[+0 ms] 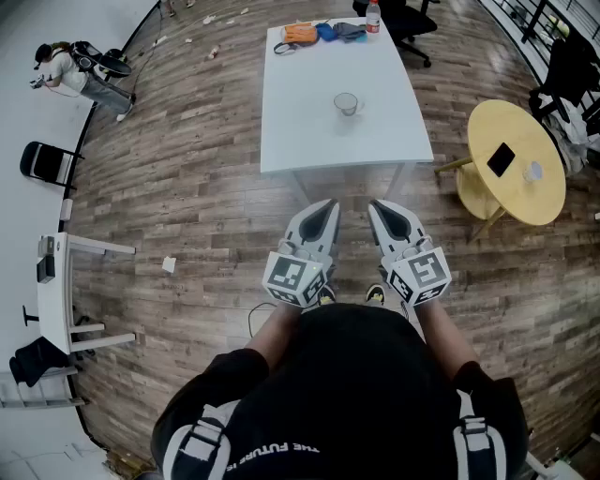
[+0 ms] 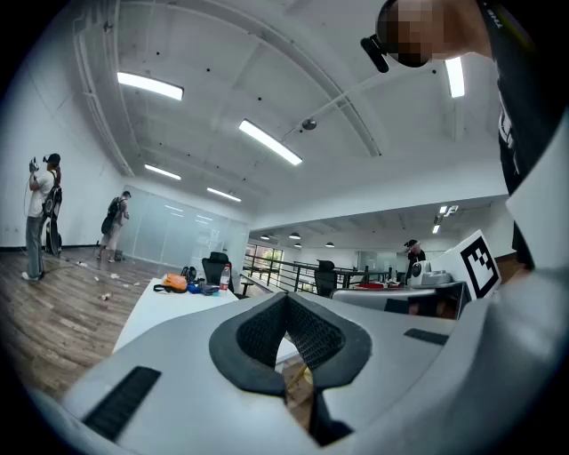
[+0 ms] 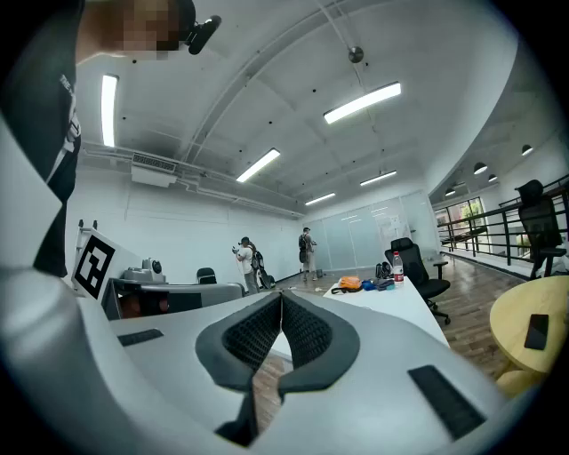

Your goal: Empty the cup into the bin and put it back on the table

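Observation:
A clear cup (image 1: 346, 103) stands upright near the middle of the white table (image 1: 300, 122) in the head view. My left gripper (image 1: 326, 208) and right gripper (image 1: 379, 208) are held side by side over the floor, short of the table's near edge. Both are shut with nothing between the jaws. In the left gripper view the left gripper (image 2: 286, 298) shows its tips meeting, with the table (image 2: 160, 307) beyond. The right gripper (image 3: 281, 298) looks the same in its own view, the table (image 3: 400, 307) to its right. No bin is in sight.
A round yellow table (image 1: 516, 159) with a phone stands at the right. A bottle (image 1: 373, 16), an orange pouch (image 1: 300, 34) and blue items lie at the white table's far end, with a black chair (image 1: 408, 23) behind. People (image 1: 66, 67) stand far left near a folding chair.

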The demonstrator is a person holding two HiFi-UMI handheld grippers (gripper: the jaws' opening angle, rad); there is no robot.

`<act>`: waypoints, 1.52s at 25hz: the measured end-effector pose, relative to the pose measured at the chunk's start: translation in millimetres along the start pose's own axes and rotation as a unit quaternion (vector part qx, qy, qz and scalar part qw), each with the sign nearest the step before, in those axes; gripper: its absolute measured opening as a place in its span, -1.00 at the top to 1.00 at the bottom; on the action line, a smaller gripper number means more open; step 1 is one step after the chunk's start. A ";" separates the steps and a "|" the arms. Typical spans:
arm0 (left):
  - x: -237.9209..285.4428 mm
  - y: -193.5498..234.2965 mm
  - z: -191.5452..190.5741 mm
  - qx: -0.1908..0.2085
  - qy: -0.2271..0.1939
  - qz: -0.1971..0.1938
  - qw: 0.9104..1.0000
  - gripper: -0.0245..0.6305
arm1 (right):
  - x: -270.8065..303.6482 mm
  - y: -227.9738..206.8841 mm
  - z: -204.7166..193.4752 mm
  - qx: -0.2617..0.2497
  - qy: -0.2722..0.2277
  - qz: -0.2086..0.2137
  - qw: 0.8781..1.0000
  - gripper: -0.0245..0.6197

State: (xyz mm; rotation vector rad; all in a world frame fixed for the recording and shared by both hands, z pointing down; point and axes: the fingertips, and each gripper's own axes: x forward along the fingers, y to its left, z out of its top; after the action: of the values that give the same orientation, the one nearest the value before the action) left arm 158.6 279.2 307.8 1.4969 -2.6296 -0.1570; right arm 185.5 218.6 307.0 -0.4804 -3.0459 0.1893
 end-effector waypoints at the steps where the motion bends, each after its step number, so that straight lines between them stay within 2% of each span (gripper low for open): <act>1: -3.3 2.7 -0.4 0.000 0.000 0.003 1.000 0.86 | 0.9 2.9 -0.6 0.000 0.001 0.000 1.000 0.88; 10: -10.7 28.2 4.2 0.004 0.004 0.011 1.000 0.86 | 17.4 8.2 2.2 0.033 -0.009 0.006 0.999 0.87; 18: -38.5 77.7 9.8 -0.008 -0.013 0.027 1.000 0.86 | 53.8 19.3 -5.4 0.020 0.004 -0.020 1.000 0.88; 24: -26.8 109.3 2.6 -0.019 -0.007 0.024 1.000 0.86 | 75.2 3.0 -2.7 0.006 -0.003 -0.044 0.999 0.87; 30: 35.2 126.7 0.2 -0.011 0.002 0.020 1.000 0.86 | 107.1 -55.0 -2.4 0.008 -0.006 -0.044 0.999 0.87; 38: 177.6 167.4 -7.1 -0.004 0.021 0.034 0.999 0.86 | 181.5 -187.8 -7.3 0.019 0.001 -0.013 1.000 0.87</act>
State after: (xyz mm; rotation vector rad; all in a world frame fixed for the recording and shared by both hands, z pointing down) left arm -72.5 211.2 347.2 1.3912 -2.6389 -0.1273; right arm -43.4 98.3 344.3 -0.4389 -3.0379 0.2459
